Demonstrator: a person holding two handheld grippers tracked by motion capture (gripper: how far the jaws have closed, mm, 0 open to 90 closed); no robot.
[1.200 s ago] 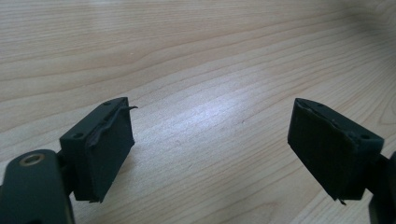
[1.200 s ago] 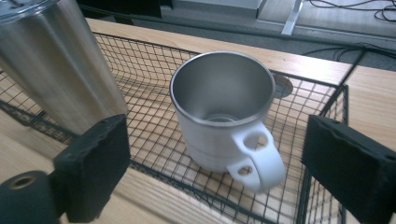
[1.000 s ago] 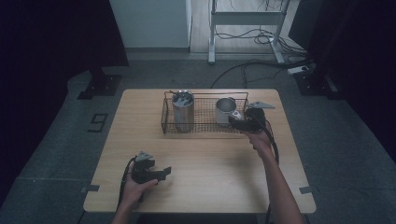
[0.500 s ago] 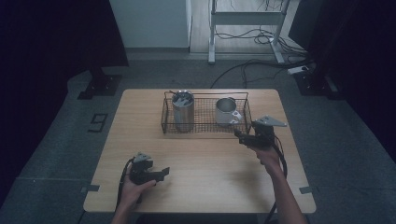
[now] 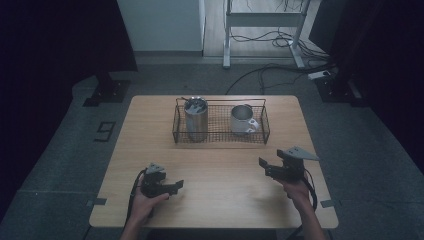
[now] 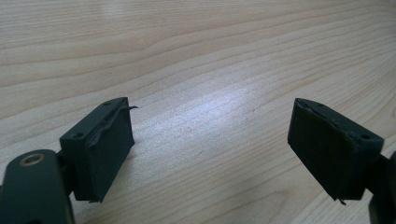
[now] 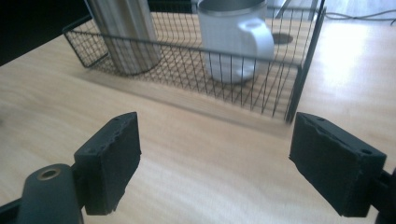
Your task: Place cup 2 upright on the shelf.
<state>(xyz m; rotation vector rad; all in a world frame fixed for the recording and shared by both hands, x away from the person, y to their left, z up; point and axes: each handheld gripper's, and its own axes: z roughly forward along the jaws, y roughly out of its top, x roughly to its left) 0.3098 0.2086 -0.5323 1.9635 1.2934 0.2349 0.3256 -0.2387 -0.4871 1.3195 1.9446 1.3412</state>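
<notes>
Now, from the high view, a wire basket sits at the far middle of the wooden table. A tall steel tumbler stands in the basket's left part, and a white mug stands in its right part, with its handle turned toward the near side. The right gripper floats over the table at about five o'clock from the basket, near the mug but not touching anything. The left gripper rests low at about seven o'clock, well apart from the basket.

Next, the left gripper view looks down at bare wood. Its two black jaws stand wide apart and hold nothing.

Then the right gripper view looks at the basket. The mug is at twelve o'clock and the tumbler at eleven o'clock. Its jaws are wide apart too, with nothing between them.

I think the job is close to done: both cups stand in the basket, and no other cup waits on the table. What is left may just be putting the grippers down.

I can read no writing or brand on the mug, the tumbler or the basket.
</notes>
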